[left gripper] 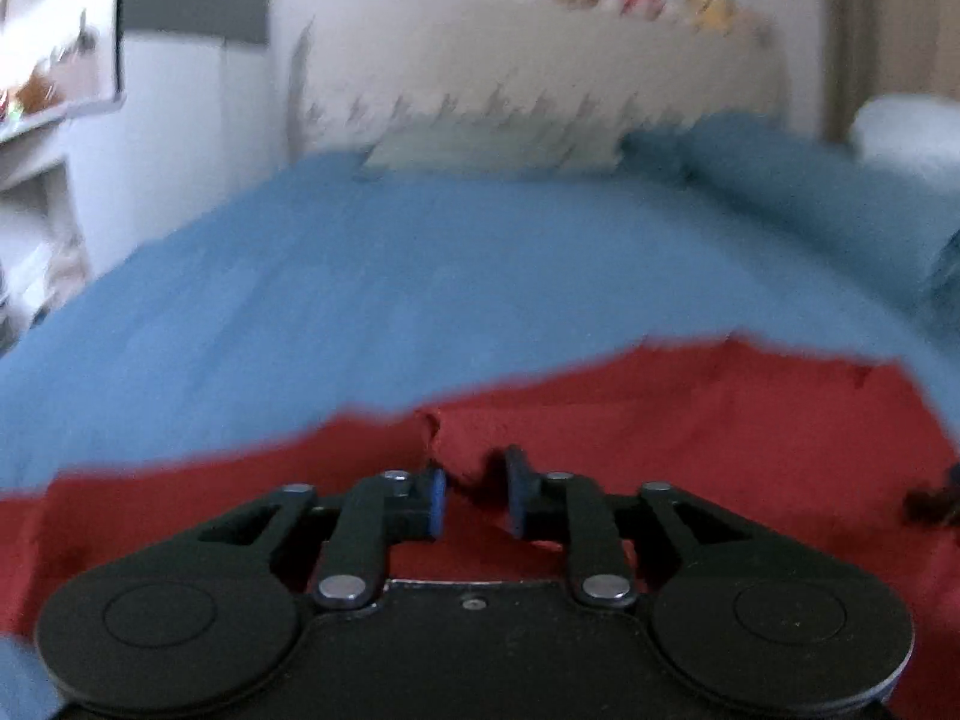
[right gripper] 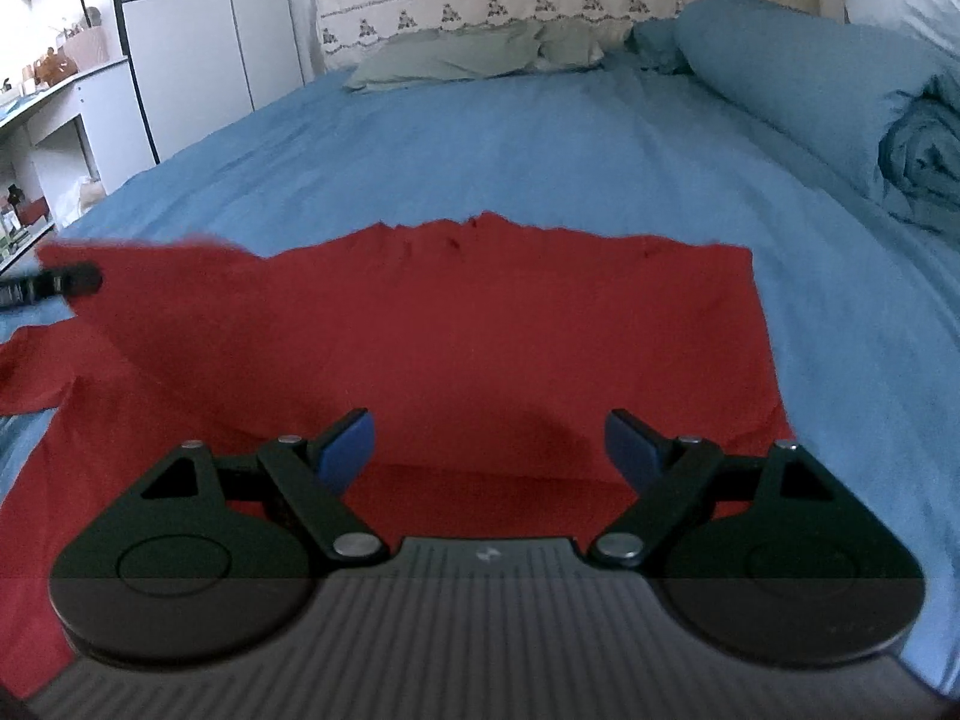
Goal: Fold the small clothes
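A red garment (right gripper: 456, 336) lies spread across the near part of the bed (right gripper: 480, 138), its far edge ragged against the blue sheet and its right side squared off in a straight fold line, as I work the rig through a fold. My right claw (right gripper: 489, 450) hangs over the near hem with its blue pads standing wide apart and nothing between them. My left claw (left gripper: 474, 501), seen blurred through its own camera, has its pads drawn narrow around a raised ridge of the red cloth; a gap shows on either side of the fold, and I cannot tell whether they pinch it or merely flank it. From the right wrist view, a dark tip of the left rig (right gripper: 60, 285) shows at the garment's left edge, where a sleeve trails loose toward the bed's left side.

The step in hand, as I judge it, is bringing that left side over. To do it well I would close firmly on the ridge, catching both layers, lift only enough to clear the sheet, and lay the edge parallel to the right fold line, with the right claw ready to pin the hem.
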The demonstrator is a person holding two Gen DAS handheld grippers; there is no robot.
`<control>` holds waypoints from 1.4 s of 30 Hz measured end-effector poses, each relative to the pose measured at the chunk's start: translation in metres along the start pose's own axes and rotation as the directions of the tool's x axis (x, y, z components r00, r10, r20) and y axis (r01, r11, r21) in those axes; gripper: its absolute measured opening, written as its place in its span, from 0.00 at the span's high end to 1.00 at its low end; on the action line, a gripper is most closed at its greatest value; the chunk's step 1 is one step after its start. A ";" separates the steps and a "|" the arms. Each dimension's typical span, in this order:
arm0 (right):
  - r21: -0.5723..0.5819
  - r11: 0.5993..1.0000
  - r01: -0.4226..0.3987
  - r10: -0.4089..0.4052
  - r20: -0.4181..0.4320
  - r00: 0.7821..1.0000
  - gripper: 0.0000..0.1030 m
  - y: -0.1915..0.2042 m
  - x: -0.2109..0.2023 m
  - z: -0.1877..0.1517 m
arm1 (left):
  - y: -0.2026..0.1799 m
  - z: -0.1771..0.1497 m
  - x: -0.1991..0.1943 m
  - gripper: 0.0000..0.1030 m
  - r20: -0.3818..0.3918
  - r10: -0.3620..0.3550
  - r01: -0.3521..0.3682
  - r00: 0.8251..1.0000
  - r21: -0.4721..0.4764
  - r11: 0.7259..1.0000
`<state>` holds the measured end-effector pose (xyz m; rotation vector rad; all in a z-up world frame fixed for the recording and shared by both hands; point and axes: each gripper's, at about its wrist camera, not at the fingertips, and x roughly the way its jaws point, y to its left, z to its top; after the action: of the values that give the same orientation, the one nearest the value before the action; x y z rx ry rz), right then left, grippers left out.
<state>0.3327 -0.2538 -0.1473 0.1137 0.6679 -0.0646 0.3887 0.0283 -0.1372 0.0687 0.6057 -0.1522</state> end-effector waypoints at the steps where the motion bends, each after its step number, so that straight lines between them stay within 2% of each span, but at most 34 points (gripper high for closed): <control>1: 0.002 1.000 0.000 0.000 -0.003 1.000 0.04 0.000 0.000 -0.001 | 0.004 -0.008 0.004 0.61 -0.034 0.029 -0.029 0.999 0.000 1.000; 2: 0.004 1.000 -0.002 0.002 -0.004 1.000 0.04 -0.001 -0.001 -0.002 | 0.009 -0.015 0.005 0.46 -0.067 0.065 -0.066 0.996 -0.002 0.998; 3: 0.006 1.000 -0.004 0.004 -0.004 1.000 0.03 -0.001 -0.002 -0.002 | 0.013 -0.020 0.004 0.38 -0.084 0.086 -0.087 0.993 -0.007 0.996; 4: 0.006 1.000 -0.004 0.004 -0.003 1.000 0.03 -0.002 -0.003 -0.002 | 0.017 -0.024 0.001 0.37 -0.086 0.087 -0.089 0.993 -0.019 0.996; 6: 0.002 1.000 -0.002 0.002 -0.002 1.000 0.04 -0.002 -0.003 -0.001 | 0.025 -0.025 -0.004 0.34 -0.079 0.043 -0.048 0.996 -0.053 0.997; 10: 0.005 1.000 -0.003 0.003 -0.001 1.000 0.04 -0.003 -0.002 0.000 | 0.036 -0.015 -0.009 0.28 -0.055 -0.003 -0.004 0.998 -0.121 0.993; 14: -0.006 1.000 -0.008 0.008 0.005 1.000 0.04 0.000 -0.005 0.002 | 0.040 0.010 0.017 0.28 -0.106 -0.048 0.027 0.993 -0.186 0.982; 16: -0.017 1.000 -0.010 0.010 0.009 1.000 0.03 0.003 -0.006 0.001 | 0.037 0.017 0.030 0.43 -0.137 -0.109 0.077 0.985 -0.223 0.972; 17: -0.023 1.000 -0.011 0.011 0.010 1.000 0.03 0.004 -0.007 0.001 | 0.034 0.021 0.034 0.74 -0.151 -0.164 0.124 0.975 -0.245 0.962; 18: -0.028 1.000 -0.009 0.010 0.011 1.000 0.03 0.005 -0.008 0.002 | 0.031 0.021 0.032 0.90 -0.152 -0.195 0.153 0.969 -0.249 0.956; 21: -0.027 1.000 -0.010 0.011 0.017 1.000 0.03 0.006 -0.010 0.003 | 0.002 0.026 0.007 0.90 -0.101 -0.271 0.255 0.957 -0.149 0.955; 23: -0.023 1.000 -0.014 0.014 0.020 1.000 0.04 0.004 -0.010 0.002 | -0.021 0.023 -0.011 0.90 -0.098 -0.331 0.326 0.938 -0.069 0.943; 25: -0.020 1.000 -0.015 0.015 0.015 1.000 0.04 0.002 -0.007 0.000 | -0.039 0.013 -0.026 0.82 -0.114 -0.362 0.365 0.925 -0.001 0.931; 26: -0.018 1.000 -0.013 0.014 0.013 1.000 0.04 0.003 -0.006 0.000 | -0.044 0.009 -0.031 0.74 -0.122 -0.365 0.370 0.923 0.020 0.929; 27: -0.013 1.000 -0.015 0.015 0.010 1.000 0.03 0.003 -0.006 -0.001 | -0.047 0.005 -0.036 0.60 -0.129 -0.361 0.368 0.924 0.032 0.929; 29: -0.004 1.000 -0.020 0.020 0.009 1.000 0.03 0.003 -0.006 -0.002 | -0.046 -0.002 -0.046 0.43 -0.117 -0.354 0.359 0.928 0.030 0.933; 34: -0.003 1.000 -0.029 0.029 0.015 0.999 0.03 0.003 -0.008 -0.004 | -0.031 -0.007 -0.057 0.37 -0.073 -0.304 0.306 0.950 0.008 0.952; 38: -0.003 1.000 -0.030 0.030 0.013 0.999 0.03 0.002 -0.008 -0.004 | -0.035 0.003 -0.040 0.37 -0.099 -0.290 0.293 0.952 0.015 0.956; 40: 0.002 1.000 -0.030 0.029 0.013 0.999 0.03 0.002 -0.008 -0.004 | -0.040 0.005 -0.031 0.39 -0.108 -0.277 0.283 0.955 0.043 0.958; 42: 0.003 1.000 -0.030 0.030 0.012 0.999 0.03 0.002 -0.008 -0.005 | -0.045 0.005 -0.022 0.47 -0.131 -0.265 0.274 0.955 0.061 0.960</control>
<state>0.3238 -0.2511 -0.1457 0.1264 0.6543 -0.0371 0.3661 -0.0143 -0.1217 0.0710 0.7294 -0.4399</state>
